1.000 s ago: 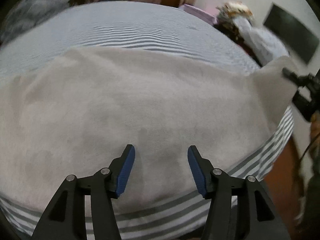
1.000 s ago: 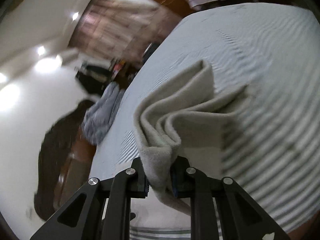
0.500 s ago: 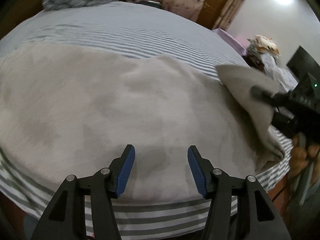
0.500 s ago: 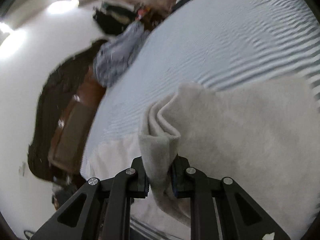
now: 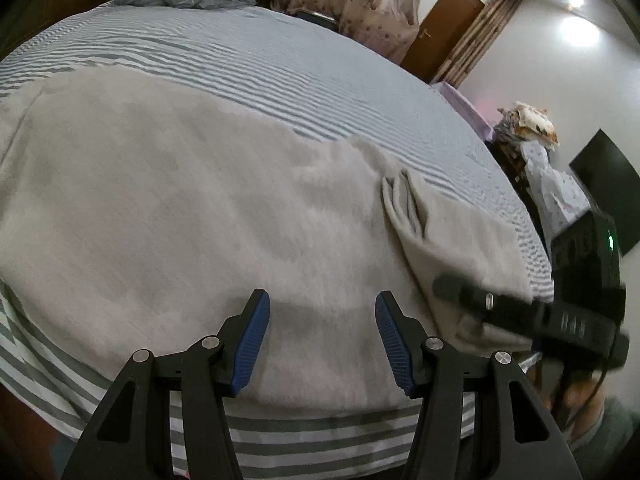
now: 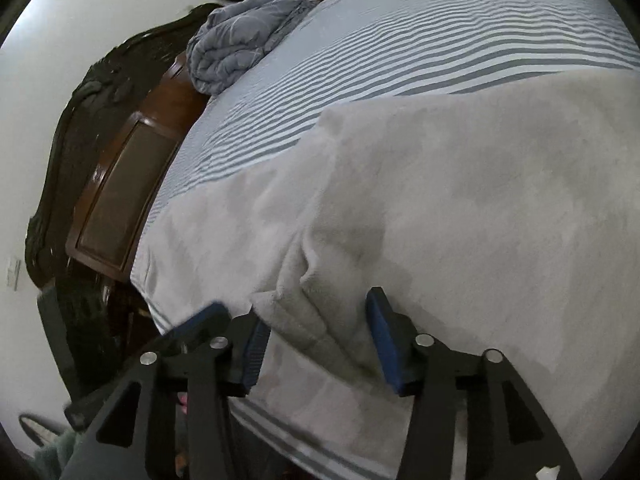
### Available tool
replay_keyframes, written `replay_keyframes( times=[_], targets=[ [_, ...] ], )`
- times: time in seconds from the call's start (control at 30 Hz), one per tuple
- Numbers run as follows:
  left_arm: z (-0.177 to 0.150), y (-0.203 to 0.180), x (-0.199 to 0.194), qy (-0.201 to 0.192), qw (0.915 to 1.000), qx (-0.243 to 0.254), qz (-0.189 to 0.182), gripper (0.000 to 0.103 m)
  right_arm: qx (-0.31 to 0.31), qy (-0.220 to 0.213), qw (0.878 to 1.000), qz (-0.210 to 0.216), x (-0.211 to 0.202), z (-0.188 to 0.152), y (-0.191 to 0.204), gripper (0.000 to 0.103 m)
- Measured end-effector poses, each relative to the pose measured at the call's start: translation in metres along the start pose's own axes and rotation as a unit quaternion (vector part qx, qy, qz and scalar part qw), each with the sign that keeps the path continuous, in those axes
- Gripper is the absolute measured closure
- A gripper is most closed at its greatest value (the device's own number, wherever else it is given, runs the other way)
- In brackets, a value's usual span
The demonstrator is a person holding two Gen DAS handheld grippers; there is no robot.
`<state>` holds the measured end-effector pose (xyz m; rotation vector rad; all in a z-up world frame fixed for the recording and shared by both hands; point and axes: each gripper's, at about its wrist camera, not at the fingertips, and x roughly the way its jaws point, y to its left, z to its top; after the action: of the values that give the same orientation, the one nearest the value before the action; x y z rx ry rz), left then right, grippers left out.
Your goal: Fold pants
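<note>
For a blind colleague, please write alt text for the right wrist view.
The open right tool hovers over a folded edge of the grey pants, which lie spread on a striped bed. A crumpled blue blanket sits by the wooden headboard behind.

right tool (image 6: 316,340) now spread apart, pants (image 6: 460,184) corner released, folded flap lying flat on the bed
</note>
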<state>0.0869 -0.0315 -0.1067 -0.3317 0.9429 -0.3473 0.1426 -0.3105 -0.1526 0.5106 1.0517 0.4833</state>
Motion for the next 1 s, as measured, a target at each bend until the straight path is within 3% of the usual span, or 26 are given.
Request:
replay_keyframes(
  times=[0.17, 0.33, 0.57, 0.7, 0.9, 1.0],
  targets=[
    [0.019, -0.007, -0.006, -0.025, 0.9997, 0.002, -0.005, 0.047, -0.001, -0.002, 1.000, 0.006, -0.009, -0.019, 0.007, 0.055],
    [0.036, -0.038, -0.006, -0.040, 0.9982, 0.037, -0.027, 0.047, 0.010, -0.005, 1.000, -0.002, -0.028, -0.042, 0.000, 0.056],
    [0.038, -0.081, 0.036, 0.000, 0.9961, 0.079, -0.037, 0.047, 0.070, -0.035, 0.997, -0.020, -0.056, -0.069, -0.038, 0.056],
    [0.041, -0.079, 0.053, 0.026, 0.9977, 0.053, -0.032, 0.047, 0.096, -0.055, 0.993, -0.026, -0.071, -0.074, -0.056, 0.056],
    [0.033, -0.049, 0.042, 0.052, 0.9979, 0.014, -0.036, 0.047, 0.138, -0.091, 0.986, -0.026, -0.094, -0.074, -0.086, 0.055],
    [0.028, -0.031, 0.039, 0.085, 0.9946, -0.026, -0.053, 0.047, 0.156, -0.108, 0.982, -0.023, -0.105, -0.074, -0.098, 0.055]
  ],
)
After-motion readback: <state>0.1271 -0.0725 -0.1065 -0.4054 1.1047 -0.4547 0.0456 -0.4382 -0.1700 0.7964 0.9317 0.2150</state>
